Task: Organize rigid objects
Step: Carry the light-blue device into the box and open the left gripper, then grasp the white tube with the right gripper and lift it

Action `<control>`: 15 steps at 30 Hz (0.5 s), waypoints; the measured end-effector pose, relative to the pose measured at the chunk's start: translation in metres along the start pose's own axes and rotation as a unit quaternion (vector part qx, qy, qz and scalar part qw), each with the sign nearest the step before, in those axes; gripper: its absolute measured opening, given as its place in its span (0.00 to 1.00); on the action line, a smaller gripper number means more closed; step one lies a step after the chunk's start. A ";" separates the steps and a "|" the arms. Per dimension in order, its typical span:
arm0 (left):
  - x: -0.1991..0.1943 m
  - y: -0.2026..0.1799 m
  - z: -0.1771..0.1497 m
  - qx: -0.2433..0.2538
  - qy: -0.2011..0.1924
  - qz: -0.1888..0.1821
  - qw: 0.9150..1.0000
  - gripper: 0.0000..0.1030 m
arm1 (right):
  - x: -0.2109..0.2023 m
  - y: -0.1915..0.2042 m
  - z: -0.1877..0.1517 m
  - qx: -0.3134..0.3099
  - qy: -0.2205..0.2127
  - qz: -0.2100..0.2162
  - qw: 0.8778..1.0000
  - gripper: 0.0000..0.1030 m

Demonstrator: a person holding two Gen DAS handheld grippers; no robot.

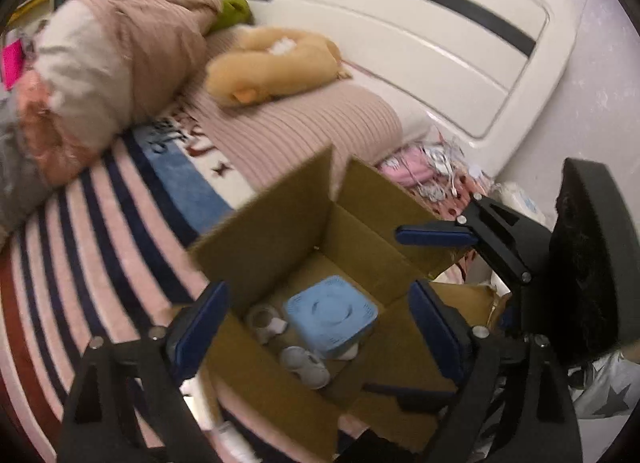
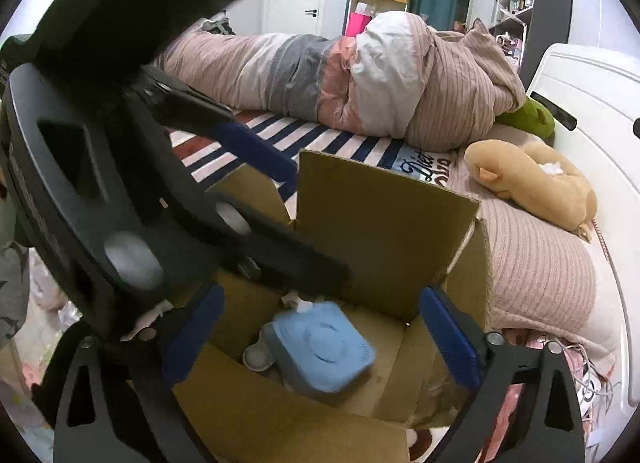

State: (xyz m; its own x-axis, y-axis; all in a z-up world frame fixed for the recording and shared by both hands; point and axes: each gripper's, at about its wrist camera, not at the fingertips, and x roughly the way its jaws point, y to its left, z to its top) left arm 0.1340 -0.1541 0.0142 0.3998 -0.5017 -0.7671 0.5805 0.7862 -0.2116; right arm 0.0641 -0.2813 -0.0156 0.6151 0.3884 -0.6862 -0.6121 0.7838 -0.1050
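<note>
Blue square gadget (image 1: 331, 317) sits on the floor of the open cardboard box (image 1: 280, 223), directly ahead of and below the left gripper (image 1: 320, 323), framed between its spread jaws; nothing pinched there. Right gripper (image 2: 320, 339) likewise hovers over the box with jaws spread wide and empty, the same blue gadget (image 2: 324, 347) centred between them and lower down. Just left of the gadget in the left wrist view: a small white roll-like item (image 1: 264, 321), touching or nearly touching it. Nearer the jaws, a pale grey rounded piece (image 1: 306, 367) lies just beside the gadget's near edge; blurred, can't identify it. In the right wrist view a white round item (image 2: 256, 357) peeks out from under the gadget's left side. Left gripper's body crosses the upper left of the right wrist view, above the box's left flap. Box flaps stand upright beyond both jaw pairs; the box rests on the bed, on a striped pink, white and navy blanket (image 1: 100, 231). Past the box: ribbed pink pillow (image 1: 304, 123) with a tan plush toy (image 1: 272, 63) on it, a bundled pink and white quilt (image 2: 360, 75) further off, a green plush (image 2: 528, 115) tucked by it, and a cream headboard (image 1: 420, 23) at the far end.
</note>
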 end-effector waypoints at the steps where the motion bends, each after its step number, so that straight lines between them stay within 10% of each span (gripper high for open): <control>1: -0.010 0.006 -0.004 -0.007 -0.011 0.010 1.000 0.88 | -0.002 0.003 0.002 0.002 -0.005 -0.002 1.000 0.98; 11: -0.084 0.096 -0.086 -0.078 -0.075 0.133 0.985 0.92 | -0.029 0.086 0.034 -0.031 -0.086 0.129 0.987 0.99; 15: -0.080 0.130 -0.130 -0.111 -0.074 0.148 0.980 0.92 | -0.017 0.134 0.032 -0.053 -0.097 0.125 0.986 0.82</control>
State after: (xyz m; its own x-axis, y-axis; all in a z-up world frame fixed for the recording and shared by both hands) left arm 0.0856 0.0352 -0.0305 0.6358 -0.2738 -0.7217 0.2609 0.9562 -0.1329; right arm -0.0123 -0.1679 0.0046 0.5160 0.6562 -0.5506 -0.7985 0.6011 -0.0320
